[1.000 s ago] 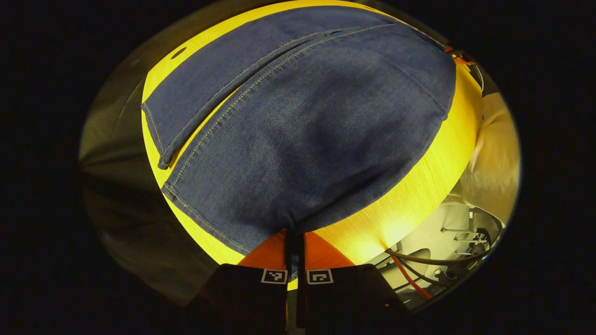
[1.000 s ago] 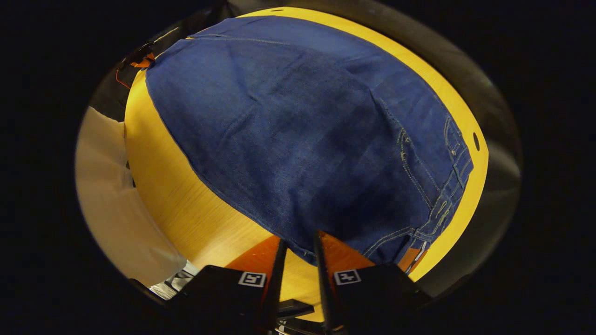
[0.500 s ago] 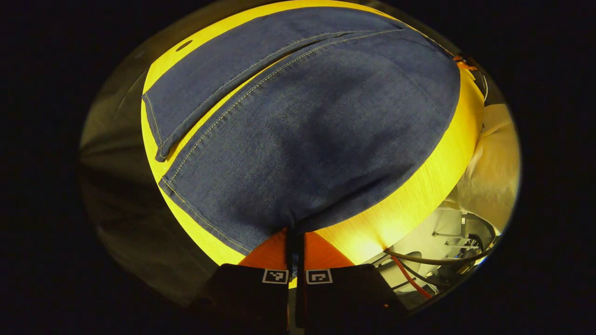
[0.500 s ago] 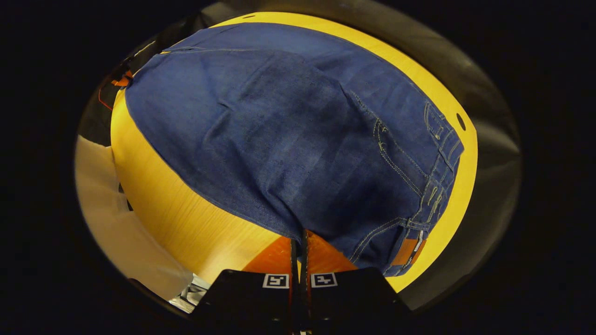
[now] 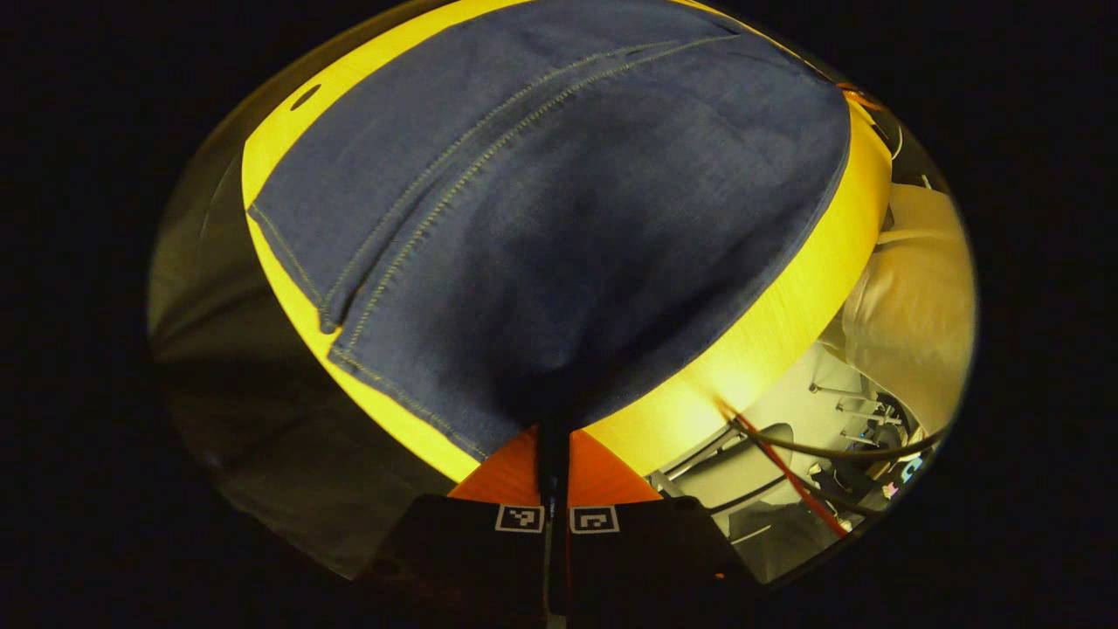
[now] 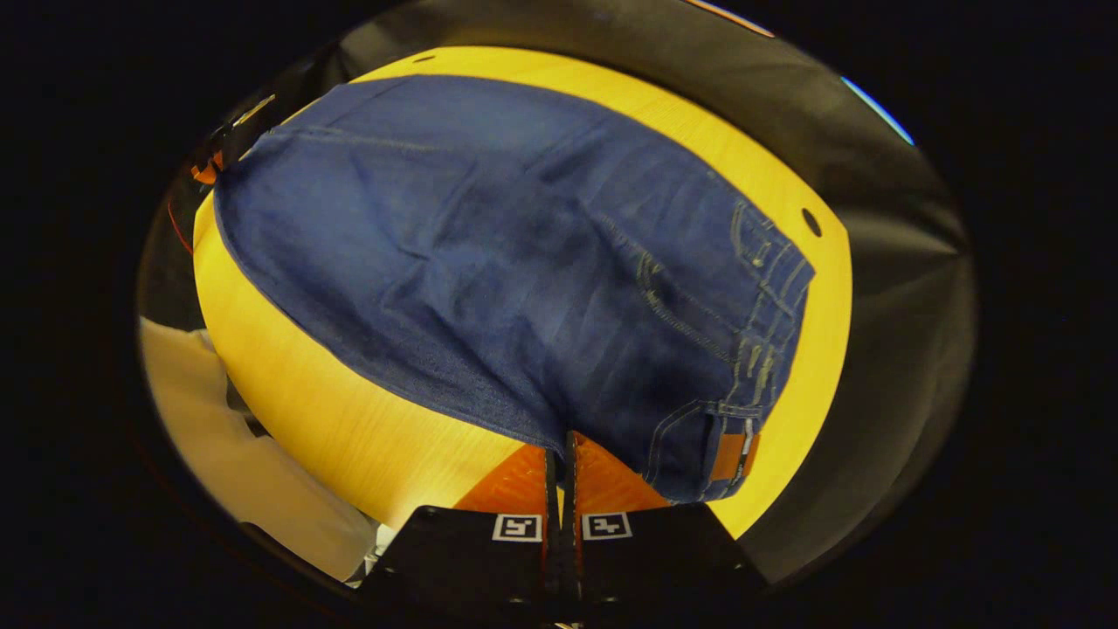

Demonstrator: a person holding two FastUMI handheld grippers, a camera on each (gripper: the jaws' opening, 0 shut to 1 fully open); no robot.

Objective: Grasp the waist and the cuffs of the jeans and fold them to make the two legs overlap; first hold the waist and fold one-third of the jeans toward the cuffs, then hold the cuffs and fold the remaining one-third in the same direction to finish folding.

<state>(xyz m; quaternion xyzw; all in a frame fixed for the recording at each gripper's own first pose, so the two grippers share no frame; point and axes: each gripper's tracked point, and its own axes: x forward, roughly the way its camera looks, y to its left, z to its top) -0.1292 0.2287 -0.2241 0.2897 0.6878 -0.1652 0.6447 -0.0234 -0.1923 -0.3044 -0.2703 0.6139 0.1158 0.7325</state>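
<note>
A: status on the left gripper?
B: fingers pinched together on the near edge of the jeans, down at the cuff end. Denim bunches into a dark pucker right at the tips. Both legs run away from it across the yellow wooden table; the near leg lies over most of the far leg, the two cuffs side by side at the left, stitched seams running between them

A: right gripper?
B: also closed tight, no gap visible between the fingers, clamped on the near edge of the jeans close to the waist. Waistband with belt loops sits at the right, tan leather patch just right of the tips

A: where's the fabric overall?
B: spread flat on the table, covering most of it, bare yellow strip along the near side and far right. Small dark hole in the tabletop beyond the waistband

A: anything else?
B: pale sleeve off the table's near edge, plus cables below it
</note>
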